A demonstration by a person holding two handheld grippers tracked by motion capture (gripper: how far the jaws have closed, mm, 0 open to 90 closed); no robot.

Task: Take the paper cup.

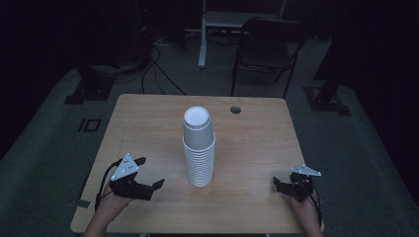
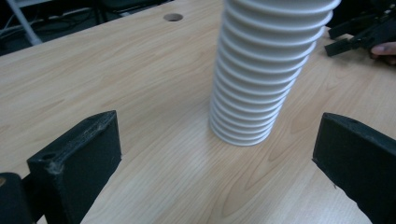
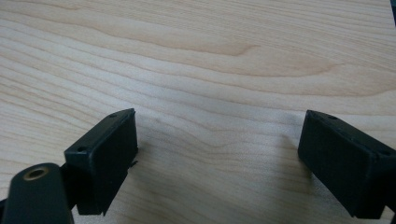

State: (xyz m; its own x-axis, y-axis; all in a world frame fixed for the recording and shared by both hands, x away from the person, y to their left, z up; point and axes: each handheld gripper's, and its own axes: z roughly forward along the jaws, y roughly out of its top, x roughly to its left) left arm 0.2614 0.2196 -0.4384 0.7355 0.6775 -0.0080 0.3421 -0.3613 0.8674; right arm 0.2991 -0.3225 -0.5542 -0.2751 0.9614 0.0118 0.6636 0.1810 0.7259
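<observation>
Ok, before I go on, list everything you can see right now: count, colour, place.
stack of paper cups: one stack, white, upside down, middle of the table between the two grippers; cup count too fine to tell
table: one, light wood, centre of the high view
cable hole: one, dark, far side of the table top
folding chair: one, black, on the floor beyond the table
floor cables: several, dark, beyond the far left corner
left gripper: one, black, near left of the table, jaws open, holding nothing
right gripper: one, black, near right edge, jaws open, holding nothing
</observation>
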